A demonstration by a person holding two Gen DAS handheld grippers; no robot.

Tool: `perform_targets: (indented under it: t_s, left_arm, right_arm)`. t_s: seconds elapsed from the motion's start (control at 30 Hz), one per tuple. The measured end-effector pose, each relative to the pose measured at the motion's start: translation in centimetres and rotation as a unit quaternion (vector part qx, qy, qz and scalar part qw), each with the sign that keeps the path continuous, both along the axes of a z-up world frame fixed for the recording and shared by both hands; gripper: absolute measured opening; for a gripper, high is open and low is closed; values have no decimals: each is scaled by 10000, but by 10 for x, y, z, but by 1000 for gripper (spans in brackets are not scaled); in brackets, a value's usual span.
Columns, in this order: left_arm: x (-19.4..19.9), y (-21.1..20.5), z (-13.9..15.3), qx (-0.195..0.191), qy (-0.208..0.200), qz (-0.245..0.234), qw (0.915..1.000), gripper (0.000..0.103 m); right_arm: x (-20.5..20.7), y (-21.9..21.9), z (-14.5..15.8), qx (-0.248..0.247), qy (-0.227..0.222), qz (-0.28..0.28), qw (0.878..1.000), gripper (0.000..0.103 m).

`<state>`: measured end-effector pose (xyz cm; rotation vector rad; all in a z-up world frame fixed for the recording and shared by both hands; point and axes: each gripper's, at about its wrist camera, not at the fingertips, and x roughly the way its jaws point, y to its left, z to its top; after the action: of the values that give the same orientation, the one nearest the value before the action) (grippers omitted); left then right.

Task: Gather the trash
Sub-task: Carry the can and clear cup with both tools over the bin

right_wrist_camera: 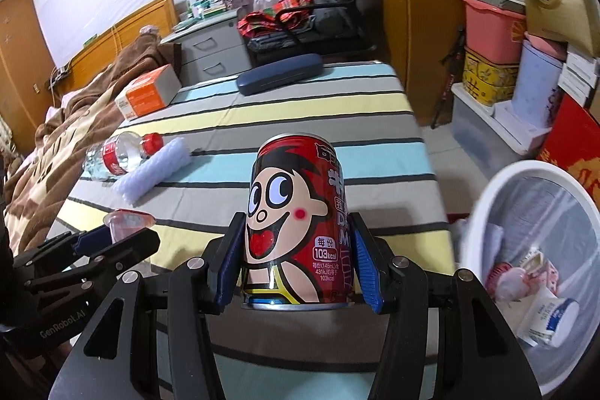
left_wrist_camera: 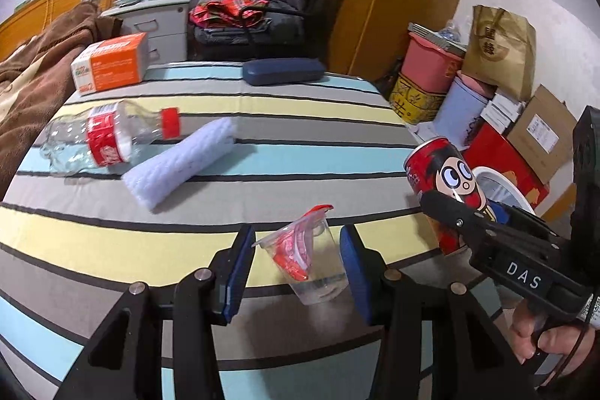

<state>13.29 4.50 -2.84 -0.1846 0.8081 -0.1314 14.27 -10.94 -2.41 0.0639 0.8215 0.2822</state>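
Right wrist view: right gripper clamps the red drink can beside the lined white bin, likely for dropping; left gripper straddles a clear plastic cup, jaws apart.

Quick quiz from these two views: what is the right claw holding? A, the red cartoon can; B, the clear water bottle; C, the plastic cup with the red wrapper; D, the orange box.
A: the right claw has its blue pads pressed against both sides of the red cartoon can, while the left claw stands open around the plastic cup.
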Motion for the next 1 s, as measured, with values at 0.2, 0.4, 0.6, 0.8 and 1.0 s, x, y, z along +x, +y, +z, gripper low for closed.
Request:
perform_targets:
  t_s: [0.2, 0.4, 0.6, 0.8, 1.0]
  left_arm:
    - [1, -33, 10, 56, -146, -284, 9995, 49]
    - [5, -69, 19, 70, -275, -618, 9977, 49]
    - [6, -106, 27, 105, -348, -954, 9948, 49]
    - [5, -143, 33, 102, -420, -1313, 9904, 49]
    - [4, -174, 35, 134, -420, -1634, 9856, 49]
  right_arm:
    - [-10, -29, 6, 13, -96, -274, 9996, 54]
    - [-18, -65, 12, 7, -198, -627, 9978, 54]
    - [-26, -99, 17, -25, -273, -989, 9947, 54]
    - [-33, -125, 17, -67, -285, -1274, 9914, 54]
    - [-41, -149, 15, -88, -232, -1531, 9879, 54]
